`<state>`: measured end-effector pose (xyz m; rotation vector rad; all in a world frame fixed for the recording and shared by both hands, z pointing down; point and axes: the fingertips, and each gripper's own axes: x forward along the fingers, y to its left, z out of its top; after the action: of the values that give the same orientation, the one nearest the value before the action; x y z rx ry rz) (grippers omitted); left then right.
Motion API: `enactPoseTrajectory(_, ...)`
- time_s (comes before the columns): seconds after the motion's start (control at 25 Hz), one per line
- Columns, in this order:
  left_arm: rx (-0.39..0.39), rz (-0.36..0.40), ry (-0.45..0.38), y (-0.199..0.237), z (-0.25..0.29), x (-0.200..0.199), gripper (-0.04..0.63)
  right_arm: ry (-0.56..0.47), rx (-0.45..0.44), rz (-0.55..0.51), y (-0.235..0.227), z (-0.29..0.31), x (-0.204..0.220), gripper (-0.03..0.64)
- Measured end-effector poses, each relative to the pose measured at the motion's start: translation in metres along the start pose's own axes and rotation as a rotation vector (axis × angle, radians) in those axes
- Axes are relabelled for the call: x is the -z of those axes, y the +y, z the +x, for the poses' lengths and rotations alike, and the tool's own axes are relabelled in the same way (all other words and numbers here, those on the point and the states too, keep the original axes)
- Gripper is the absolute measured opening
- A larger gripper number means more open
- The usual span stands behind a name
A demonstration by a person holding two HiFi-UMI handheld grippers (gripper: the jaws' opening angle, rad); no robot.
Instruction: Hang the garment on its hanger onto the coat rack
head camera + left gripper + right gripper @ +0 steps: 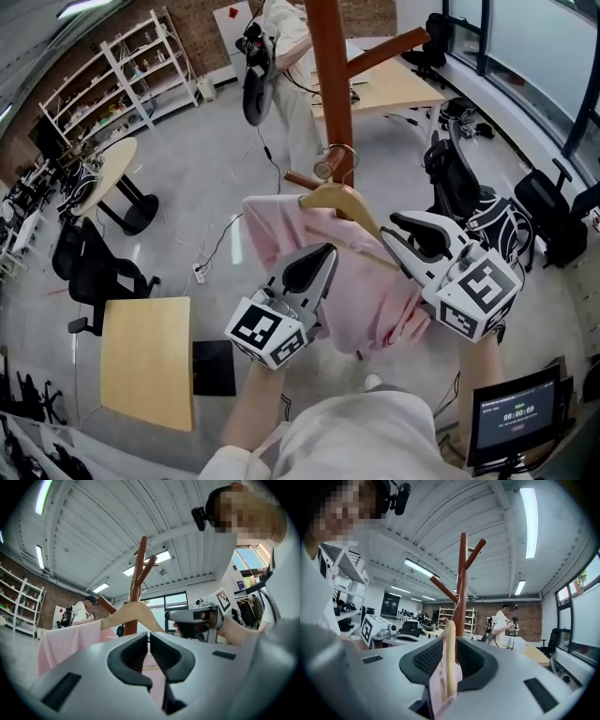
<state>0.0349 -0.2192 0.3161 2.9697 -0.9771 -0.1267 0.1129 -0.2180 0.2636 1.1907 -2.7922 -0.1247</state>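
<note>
Closest to the head camera, at the bottom edge, are the person's pale sleeves and forearms, reaching up and each holding a grey two-jaw gripper with a black-and-white marker cube. Left gripper (322, 255) has its black jaws pressed almost together, with a thin fold of the pink garment (281, 234) pinched between them, low on the cloth beneath the hanger's shoulder. Right gripper (390, 231) is clamped on one sloping arm of the pale wooden hanger (342, 199); its own view shows the wooden arm and a strip of pink fabric standing upright between the closed jaws. Draped over the hanger, the garment hangs between the two grippers, raised in front of the red-brown coat rack (328, 75). A thick central pole carries angled pegs, one slanting up to the right and a short lower one pointing toward the person. The hanger's metal hook (341, 153) sits right at the tip of that lower peg; whether it rests on the peg cannot be told. Behind the rack another person (286, 37) stands by a wooden table (398, 86). White shelves (112, 84) line a brick wall, black office chairs (94, 267) stand about the grey floor, and a small screen (514, 412) sits at lower right.
</note>
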Motion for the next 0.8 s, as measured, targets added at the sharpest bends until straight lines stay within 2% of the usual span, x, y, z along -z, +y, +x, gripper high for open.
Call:
enactPoseTrajectory(0.2, -0.032, 0.010, -0.016, 0.000, -0.013, -0.010, 0.005, -0.082, -0.143, 0.067, 0.025, 0.007, -0.024, 0.092)
enactPoseTrajectory(0.4, -0.109, 0.029, -0.031, -0.001, -0.042, -0.026, 0.005, -0.118, -0.252, 0.052, 0.062, 0.016, -0.040, 0.092)
enactPoseTrajectory(0.6, -0.246, 0.049, -0.036, 0.025, -0.100, -0.030, 0.005, -0.110, -0.409, 0.067, 0.114, 0.059, -0.032, 0.092)
enactPoseTrajectory(0.8, -0.434, 0.051, -0.019, 0.045, -0.167, -0.023, 0.005, -0.096, -0.600, 0.103, 0.175, 0.099, -0.019, 0.092)
